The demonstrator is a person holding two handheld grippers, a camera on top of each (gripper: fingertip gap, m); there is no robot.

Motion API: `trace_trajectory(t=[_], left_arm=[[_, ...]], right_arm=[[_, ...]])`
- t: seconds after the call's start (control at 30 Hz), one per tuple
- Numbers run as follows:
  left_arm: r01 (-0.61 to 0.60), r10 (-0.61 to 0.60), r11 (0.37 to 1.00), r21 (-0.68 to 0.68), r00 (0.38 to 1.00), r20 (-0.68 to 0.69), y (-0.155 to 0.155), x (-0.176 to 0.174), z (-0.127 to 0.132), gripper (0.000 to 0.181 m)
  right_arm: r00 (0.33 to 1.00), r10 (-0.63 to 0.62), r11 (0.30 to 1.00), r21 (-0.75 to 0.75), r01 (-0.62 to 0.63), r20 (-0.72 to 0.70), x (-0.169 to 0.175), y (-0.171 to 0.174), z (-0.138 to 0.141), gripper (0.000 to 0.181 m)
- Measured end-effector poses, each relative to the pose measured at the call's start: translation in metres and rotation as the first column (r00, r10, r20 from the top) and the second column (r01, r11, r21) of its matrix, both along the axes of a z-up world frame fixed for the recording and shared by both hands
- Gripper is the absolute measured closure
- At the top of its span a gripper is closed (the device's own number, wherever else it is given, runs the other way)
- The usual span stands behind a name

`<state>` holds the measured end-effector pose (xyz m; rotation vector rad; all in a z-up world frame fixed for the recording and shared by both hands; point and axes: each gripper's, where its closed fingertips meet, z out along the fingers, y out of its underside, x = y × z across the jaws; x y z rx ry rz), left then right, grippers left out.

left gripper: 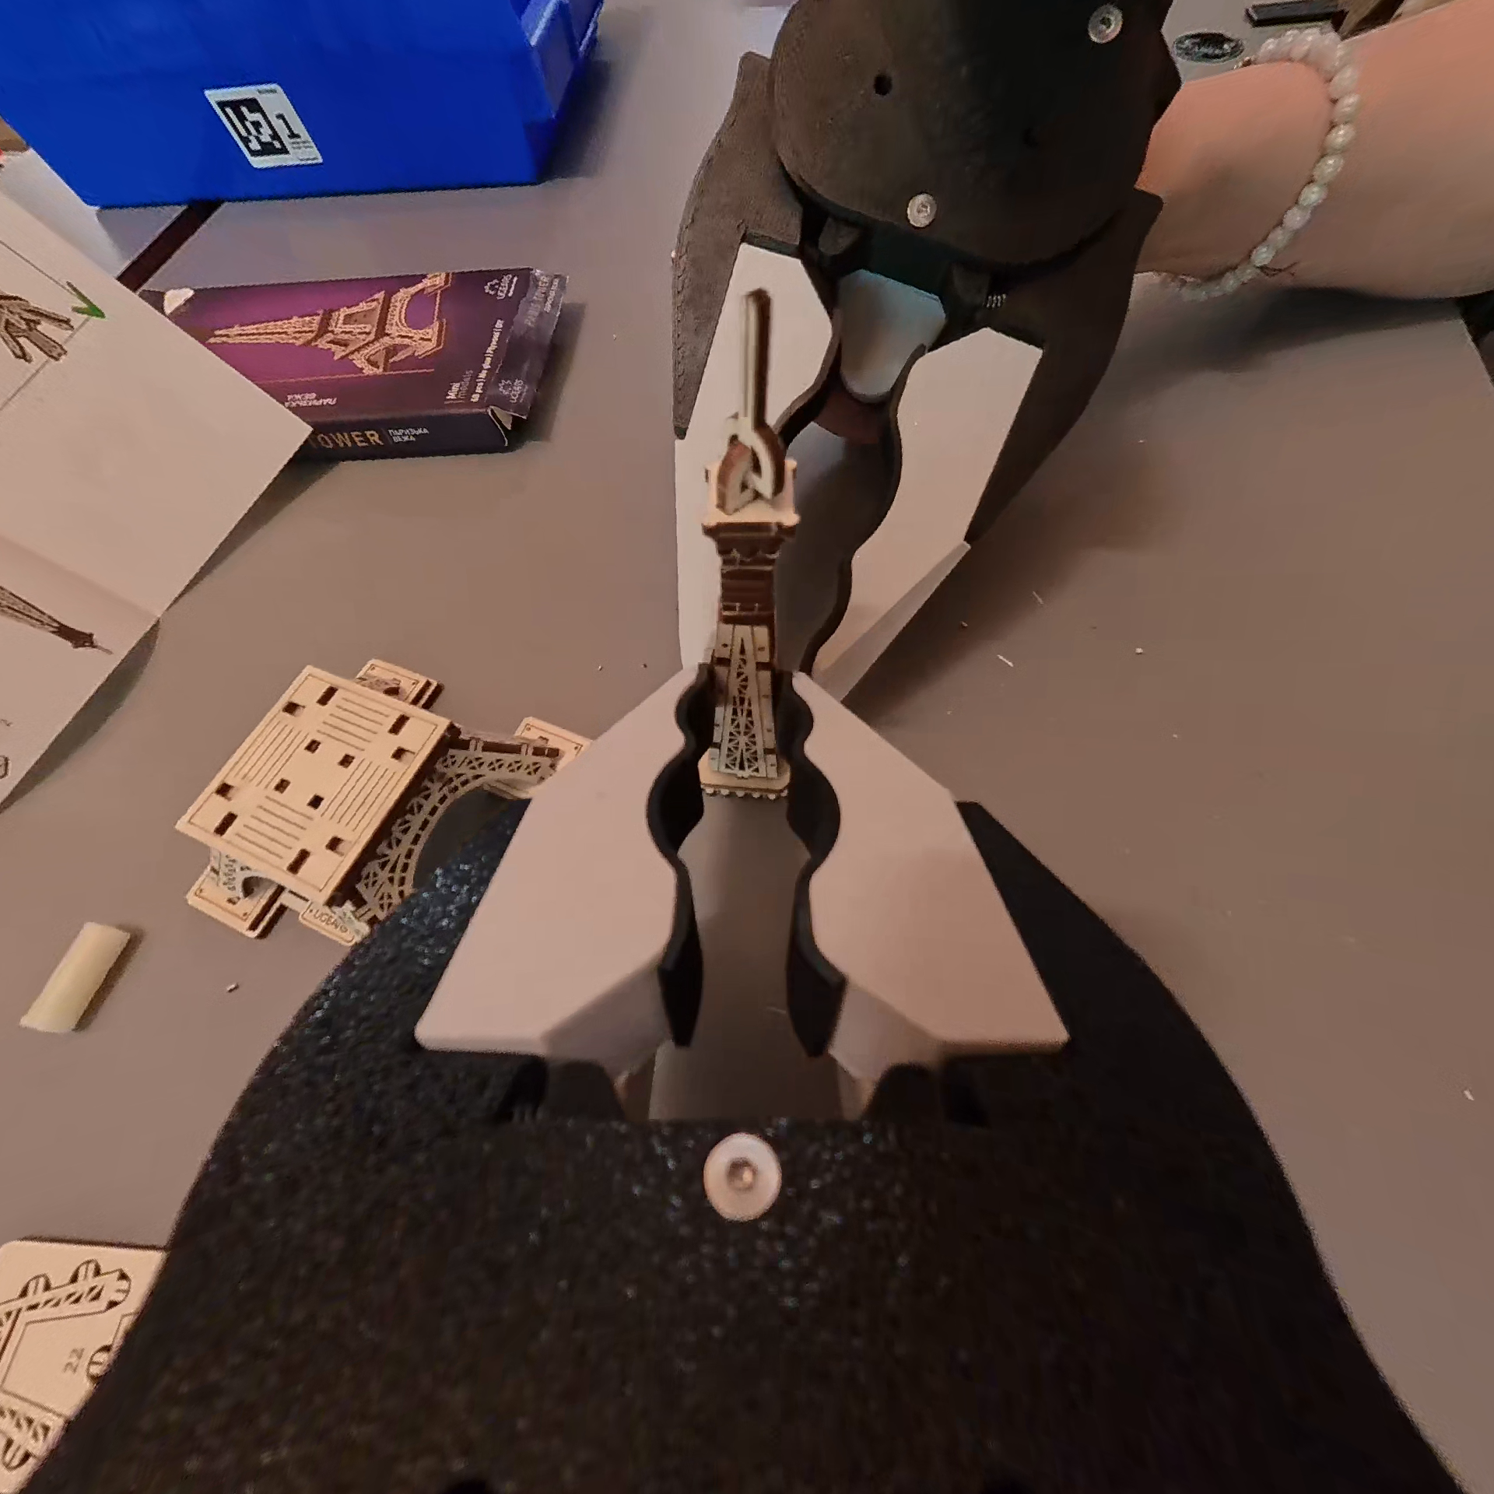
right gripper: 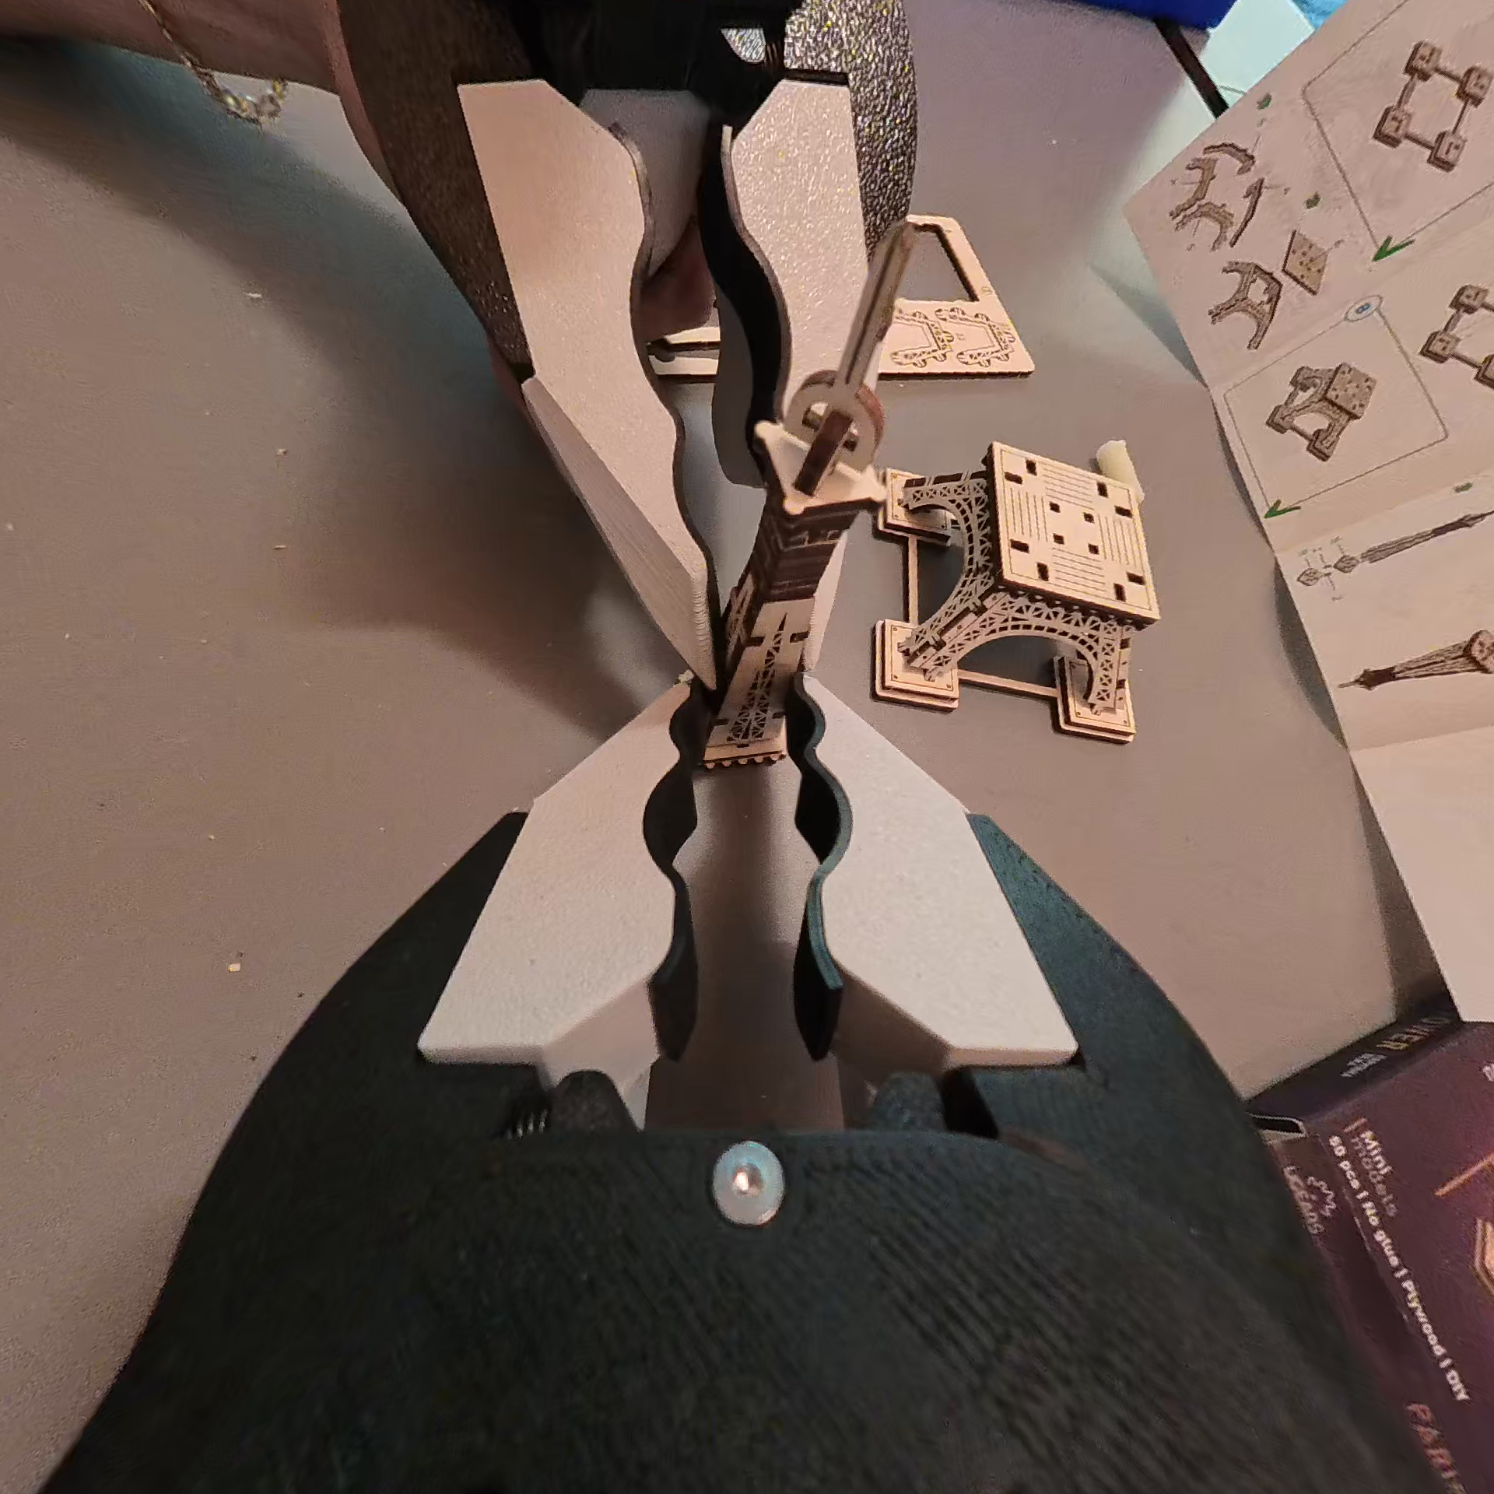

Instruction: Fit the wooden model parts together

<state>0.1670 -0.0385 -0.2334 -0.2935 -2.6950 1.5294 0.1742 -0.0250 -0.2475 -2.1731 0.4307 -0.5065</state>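
The slim wooden tower top, with a ringed spire on its tip, stands upright in the air between both grippers. My left gripper is shut on its lower end. My right gripper is shut on the same lower end from the opposite side. In each view the other gripper reaches in from above, its fingertips meeting the tower beside my own. The wooden arched tower base stands on the grey table, apart from both grippers; it also shows in the left wrist view.
A blue bin, a purple model box and an instruction sheet lie around the work spot. A pale wax stick and wooden part sheets lie on the table. A person's arm with a bead bracelet holds the right gripper. My left and right fingertips are right by each other.
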Motion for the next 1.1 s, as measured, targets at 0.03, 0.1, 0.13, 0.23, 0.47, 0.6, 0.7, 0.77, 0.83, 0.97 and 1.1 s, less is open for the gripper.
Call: trace_trajectory(t=[0.03, 0.1, 0.13, 0.23, 0.47, 0.6, 0.7, 0.77, 0.83, 0.97, 1.1], left_arm=[[-0.002, 0.002, 1.0, -0.003, 1.0, 0.01, 0.0, 0.0, 0.0, 0.167], [-0.007, 0.007, 1.0, -0.005, 1.0, 0.0, 0.0, 0.0, 0.0, 0.167], [-0.006, 0.006, 1.0, -0.005, 1.0, -0.003, 0.0, 0.0, 0.0, 0.167], [-0.003, 0.003, 1.0, -0.005, 1.0, -0.014, 0.0, 0.001, 0.001, 0.167], [0.005, -0.005, 1.0, 0.001, 0.998, -0.06, 0.0, 0.001, 0.001, 0.167], [0.005, -0.005, 1.0, 0.007, 0.997, -0.076, 0.001, 0.002, 0.0, 0.167], [0.006, -0.004, 1.0, 0.016, 0.993, -0.116, 0.002, 0.002, 0.0, 0.167], [-0.001, 0.002, 1.0, 0.011, 0.996, -0.091, 0.002, 0.002, 0.0, 0.167], [-0.002, 0.004, 1.0, 0.014, 0.994, -0.11, 0.002, 0.002, 0.0, 0.167], [-0.006, 0.008, 1.0, 0.012, 0.99, -0.14, 0.002, 0.002, 0.0, 0.167], [0.004, -0.004, 1.0, -0.004, 0.993, -0.121, 0.006, 0.002, 0.002, 0.168]], right_arm=[[1.0, 0.005, 1.0, -0.006, -0.004, 0.007, 0.0, 0.0, 0.0, 0.162], [1.0, 0.013, 1.0, 0.0, -0.013, -0.004, 0.0, 0.001, 0.0, 0.162], [1.0, 0.019, 1.0, -0.001, -0.019, -0.008, 0.0, 0.001, 0.0, 0.162], [0.999, 0.031, 0.999, 0.019, -0.031, -0.032, -0.001, 0.001, 0.001, 0.163], [1.0, 0.023, 1.0, 0.006, -0.023, -0.008, 0.006, 0.001, 0.004, 0.144], [0.995, 0.06, 0.997, -0.039, -0.063, -0.075, 0.001, 0.002, 0.0, 0.16], [0.989, 0.076, 0.992, -0.085, -0.088, -0.128, 0.0, 0.002, -0.003, 0.163], [0.991, 0.069, 0.993, -0.085, -0.079, -0.115, 0.0, 0.002, -0.003, 0.163], [0.991, 0.058, 0.998, -0.027, -0.062, -0.12, 0.0, 0.003, -0.003, 0.163], [0.992, 0.063, 0.998, -0.02, -0.066, -0.105, 0.0, 0.004, -0.003, 0.163], [0.993, 0.079, 0.997, -0.02, -0.081, -0.087, -0.004, 0.007, -0.008, 0.155]])
